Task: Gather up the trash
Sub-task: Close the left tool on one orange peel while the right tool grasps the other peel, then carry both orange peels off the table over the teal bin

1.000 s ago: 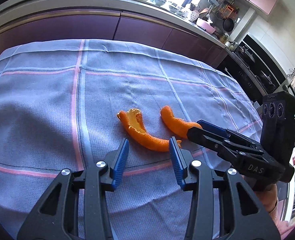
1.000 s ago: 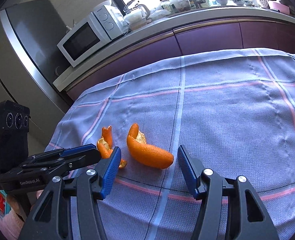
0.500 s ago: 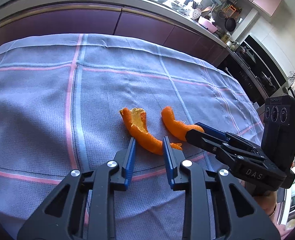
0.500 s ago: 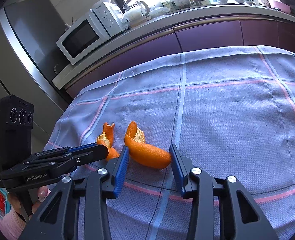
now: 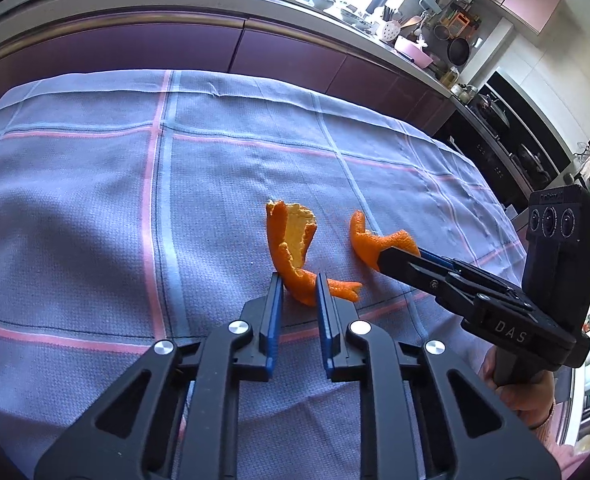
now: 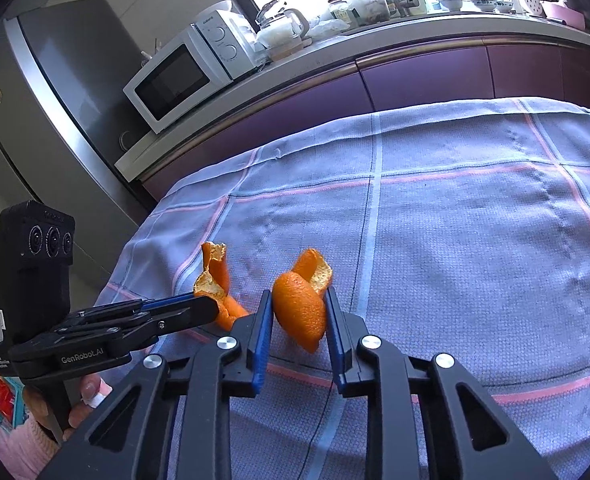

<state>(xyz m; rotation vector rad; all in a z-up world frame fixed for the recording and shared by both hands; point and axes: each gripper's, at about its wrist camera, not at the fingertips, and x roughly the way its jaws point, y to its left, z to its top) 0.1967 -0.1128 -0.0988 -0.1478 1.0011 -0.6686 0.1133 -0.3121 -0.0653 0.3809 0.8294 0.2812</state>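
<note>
Left gripper (image 5: pixel 299 286) clamps the long orange peel (image 5: pixel 291 244) above the checked cloth (image 5: pixel 95 208); right gripper (image 6: pixel 299 308) pinches the curled orange peel (image 6: pixel 301 304), right of the first; bodies read "DAS" and "GenRobot.AI"; microwave (image 6: pixel 183 76) beyond the cloth.

Two orange peels (image 5: pixel 293 256) (image 6: pixel 301 308), pale yellow inside, lie on a lavender-blue cloth (image 5: pixel 95 220) checked with pink and light-blue stripes. Tongs (image 5: pixel 299 294) (image 6: pixel 299 312) are black with blue pads. Purple cabinets (image 5: pixel 135 46) at twelve o'clock; white microwave (image 6: pixel 183 76).
</note>
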